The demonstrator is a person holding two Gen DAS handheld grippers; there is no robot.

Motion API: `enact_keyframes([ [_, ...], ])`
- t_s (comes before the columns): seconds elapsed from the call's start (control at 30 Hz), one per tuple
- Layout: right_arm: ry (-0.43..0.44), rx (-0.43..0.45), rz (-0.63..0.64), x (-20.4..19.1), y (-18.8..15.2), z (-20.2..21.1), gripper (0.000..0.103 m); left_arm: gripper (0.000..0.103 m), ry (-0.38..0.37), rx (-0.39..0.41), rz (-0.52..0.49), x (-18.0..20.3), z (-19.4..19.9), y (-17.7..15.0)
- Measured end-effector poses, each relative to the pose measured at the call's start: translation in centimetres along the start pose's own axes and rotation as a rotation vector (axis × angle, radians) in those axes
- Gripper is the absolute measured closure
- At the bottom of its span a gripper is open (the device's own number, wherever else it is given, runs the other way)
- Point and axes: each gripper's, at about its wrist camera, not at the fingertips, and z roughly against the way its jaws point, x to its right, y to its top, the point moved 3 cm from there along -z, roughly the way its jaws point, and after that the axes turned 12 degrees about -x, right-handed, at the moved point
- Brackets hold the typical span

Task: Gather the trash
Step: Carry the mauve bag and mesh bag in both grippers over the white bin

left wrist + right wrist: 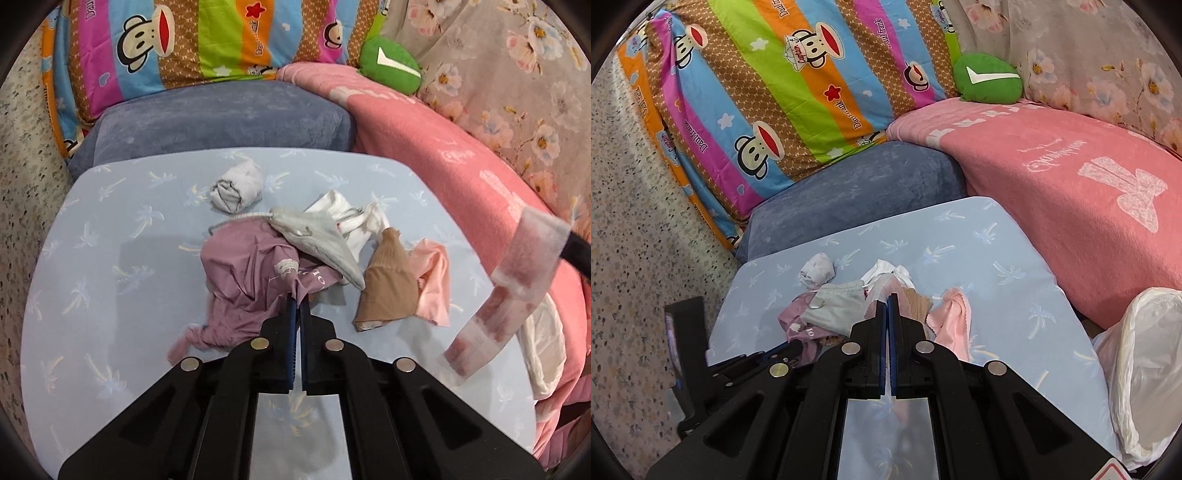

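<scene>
On the blue sheet (110,229), left gripper (295,299) jaws pinch the mauve cloth (247,280); right gripper (887,301) jaws seemingly pinch a translucent wrapper (517,280).

Home bedroom, no question. Light-blue sheet w/ palm-tree print (110,236) covered the bed, a slate-blue pillow (221,118) sat at its head, and a striped cartoon-monkey quilt (768,96) was stacked behind that. Pink blanket (1071,184) lay along the right side, next to a floral comforter (509,74), w/ a green plush cushion (988,77) tucked in the corner. Speckled wall covering (631,258) ran down the left. Small crumpled clothes (258,280) lay piled mid-bed; white plastic bag (1145,369) sat at the bedside.
</scene>
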Motion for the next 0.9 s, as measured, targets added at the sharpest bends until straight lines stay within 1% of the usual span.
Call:
enact_keyframes([
  [0.2, 0.012, 0.031, -0.004, 0.1, 0.0, 1.9, 0.101, 0.102, -0.033, 0.055, -0.006, 1.8, 3.8, -0.1],
  [0.4, 0.018, 0.077, -0.016, 1.1, -0.3, 5.0, 0.101, 0.102, -0.064, 0.111, -0.042, 5.0, 6.9, -0.1],
  [0.77, 0.01, 0.152, -0.079, 5.6, -1.4, 10.5, 0.101, 0.102, -0.167, 0.157, -0.139, 11.7, 10.5, -0.5],
  [0.9, 0.002, 0.175, -0.106, 7.6, -1.9, 12.2, 0.101, 0.102, -0.183, 0.165, -0.185, 14.6, 11.1, -0.7],
])
